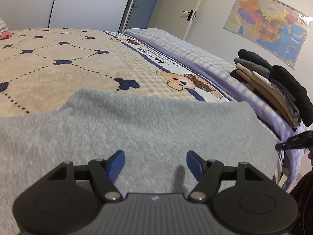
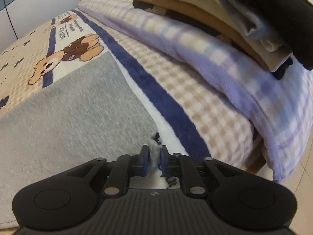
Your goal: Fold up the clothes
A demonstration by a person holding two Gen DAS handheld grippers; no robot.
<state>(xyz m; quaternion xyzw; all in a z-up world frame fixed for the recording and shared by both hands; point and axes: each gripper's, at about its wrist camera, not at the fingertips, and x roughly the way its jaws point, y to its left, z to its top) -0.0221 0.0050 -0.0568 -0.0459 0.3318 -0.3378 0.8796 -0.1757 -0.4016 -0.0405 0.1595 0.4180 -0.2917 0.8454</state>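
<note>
From the left wrist camera, the left tongs (image 1: pixel 155 161) are hovering released, jaws standing wide apart over a grey garment (image 1: pixel 137 129) that is lying spread flat on the bear-print blanket (image 1: pixel 58 62) covering the bed. Beyond the garment's far right corner, a stack of folded clothes (image 1: pixel 273 86) is sitting on a lilac checked quilt (image 1: pixel 185 49) along the bed's edge. The right tongs (image 1: pixel 293 141) are showing at the garment's right edge, too little of them in view here to tell their state.

From the right wrist camera, the right tongs (image 2: pixel 154 156) are clenching the near right corner of the grey garment (image 2: pixel 78 107), a tuft of pale fabric bunching between the blue pads (image 2: pixel 145 156). The garment is lying to the left of the blanket's navy stripe (image 2: pixel 156 90), with the quilt (image 2: pixel 215 58) and the stacked clothes (image 2: pixel 215 13) beyond it.
</note>
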